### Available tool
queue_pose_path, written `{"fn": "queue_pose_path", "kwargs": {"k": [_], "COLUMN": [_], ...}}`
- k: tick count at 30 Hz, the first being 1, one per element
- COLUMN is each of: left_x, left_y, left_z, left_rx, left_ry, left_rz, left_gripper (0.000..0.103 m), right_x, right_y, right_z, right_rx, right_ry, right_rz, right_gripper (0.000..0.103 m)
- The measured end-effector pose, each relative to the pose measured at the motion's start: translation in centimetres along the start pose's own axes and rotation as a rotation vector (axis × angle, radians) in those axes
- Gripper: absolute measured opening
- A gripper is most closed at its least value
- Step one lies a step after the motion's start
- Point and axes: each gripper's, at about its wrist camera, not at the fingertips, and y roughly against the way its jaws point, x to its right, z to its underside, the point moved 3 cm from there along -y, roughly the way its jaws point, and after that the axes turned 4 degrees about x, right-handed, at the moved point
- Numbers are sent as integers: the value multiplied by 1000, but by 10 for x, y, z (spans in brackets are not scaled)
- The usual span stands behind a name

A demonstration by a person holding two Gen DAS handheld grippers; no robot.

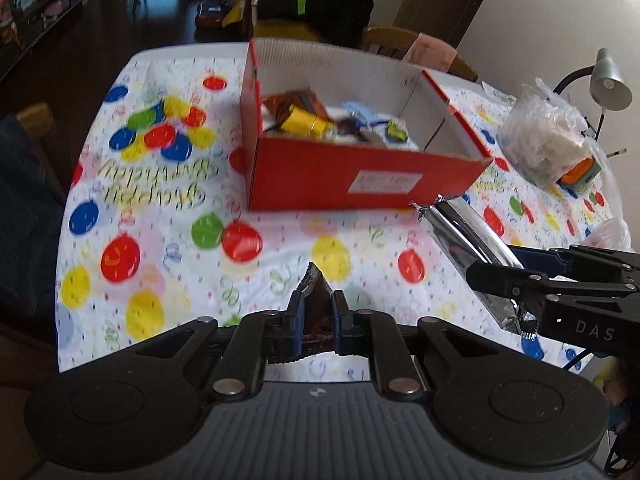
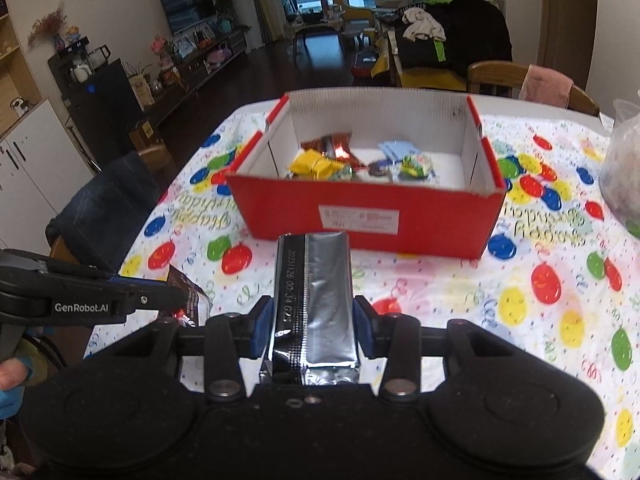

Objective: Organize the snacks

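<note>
Left wrist view: the left tongs (image 1: 318,312) are seen clenched on a small dark brown crinkled snack packet (image 1: 314,286), which is held upright between the blue pads, above the bench (image 1: 280,248) covered in a white cloth printed with coloured balloons. Ahead, in the middle of the bench, an open red cardboard box with a white inside (image 1: 340,176) is set down; several wrapped snacks, among them a yellow packet (image 1: 302,122) and a pale blue one (image 1: 362,114), are already lying in it. To the right, the right tongs (image 1: 516,276) are shown grasping a long silver foil packet (image 1: 464,236), whose far end points toward the box's near right corner. A crumpled clear plastic bag (image 1: 548,136) is seen beyond, near a grey desk lamp (image 1: 608,80).

Right wrist view: the silver foil packet (image 2: 314,304) is gripped across its width by the right tongs (image 2: 314,324), its printed seam facing up and its far end close to the red box's (image 2: 368,216) near wall. The left tongs (image 2: 176,300) enter from the left, with the brown packet (image 2: 192,300) partly hidden behind them.

The step in hand is judged to be carrying both packets to the box. To be done well, each packet should be lifted clear of the near wall, brought over a bare part of the box floor, perhaps the right side, and let go low, so that nothing bounces out. The two tongs should be kept apart over the opening, one packet being dropped at a time.
</note>
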Motion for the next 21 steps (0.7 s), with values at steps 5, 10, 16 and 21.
{"fn": "queue_pose_path", "kwargs": {"k": [5, 10, 16, 21], "left_x": [11, 21, 9, -1], "left_y": [3, -3, -24, -40], "left_z": [-24, -45, -35, -11], "left_rx": [43, 67, -18, -97], "left_ry": [-24, -37, 5, 39], "left_rz": [-7, -17, -30, -52], "left_gripper": [11, 11, 11, 11], "right_x": [8, 19, 36, 41], "right_y": [2, -1, -9, -15], "right_z": [-21, -39, -39, -23], "right_rx": [38, 60, 44, 11], "right_ry": [15, 26, -8, -33], "right_rz": [-5, -7, -31, -47], "right_gripper": [41, 41, 41, 41]}}
